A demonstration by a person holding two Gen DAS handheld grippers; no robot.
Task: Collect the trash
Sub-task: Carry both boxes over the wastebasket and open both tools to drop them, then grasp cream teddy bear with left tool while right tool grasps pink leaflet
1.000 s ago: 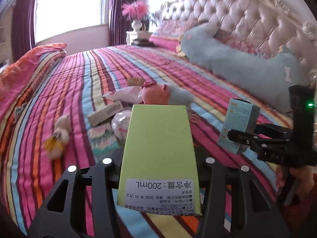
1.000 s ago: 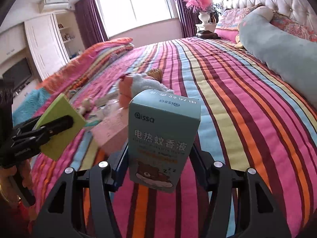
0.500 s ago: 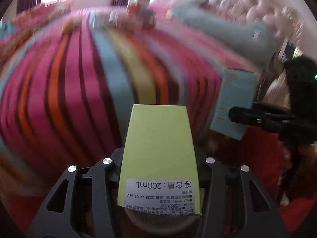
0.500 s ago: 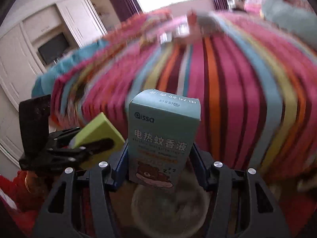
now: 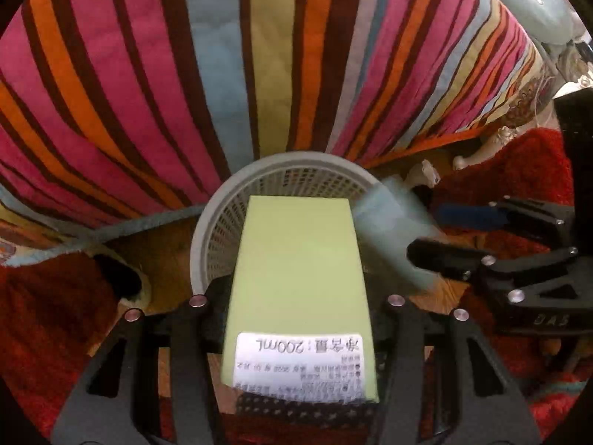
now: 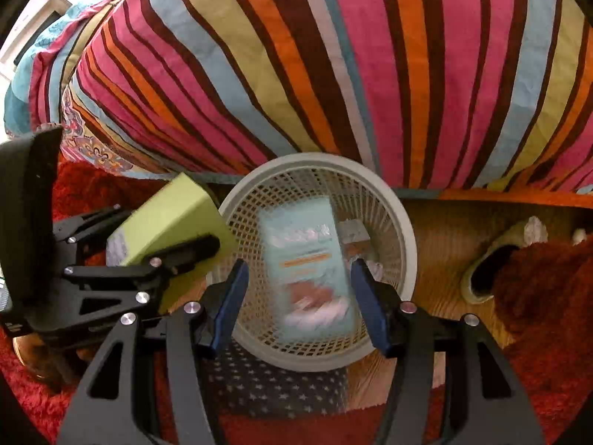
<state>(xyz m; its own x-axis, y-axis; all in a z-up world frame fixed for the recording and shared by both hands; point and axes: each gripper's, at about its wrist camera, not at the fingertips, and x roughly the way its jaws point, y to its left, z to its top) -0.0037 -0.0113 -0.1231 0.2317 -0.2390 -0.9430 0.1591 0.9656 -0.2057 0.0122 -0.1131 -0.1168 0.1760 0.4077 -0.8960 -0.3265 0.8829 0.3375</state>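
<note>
Both grippers over the trash basket, boxes on their way in

The basket (image 6: pixel 404 222) sits on the wood floor right against the hanging striped bedspread (image 6: pixel 333 55), with red rug (image 6: pixel 548 296) on either side, so open room is only straight above the rim. The right gripper (image 6: pixel 296 296) is spreading its jaws and the blurred teal box (image 6: pixel 307 259) is loose between the blue pads (image 6: pixel 229 296), not pinched, above the basket mouth; its print is too smeared to read. The left gripper (image 5: pixel 300 296) is opening too, the green box (image 5: pixel 296 259) between its fingers; can't tell if it's gripped. Its white label reads "200mL". A slipper (image 6: pixel 489 270) lies on the floor to the right.
</note>
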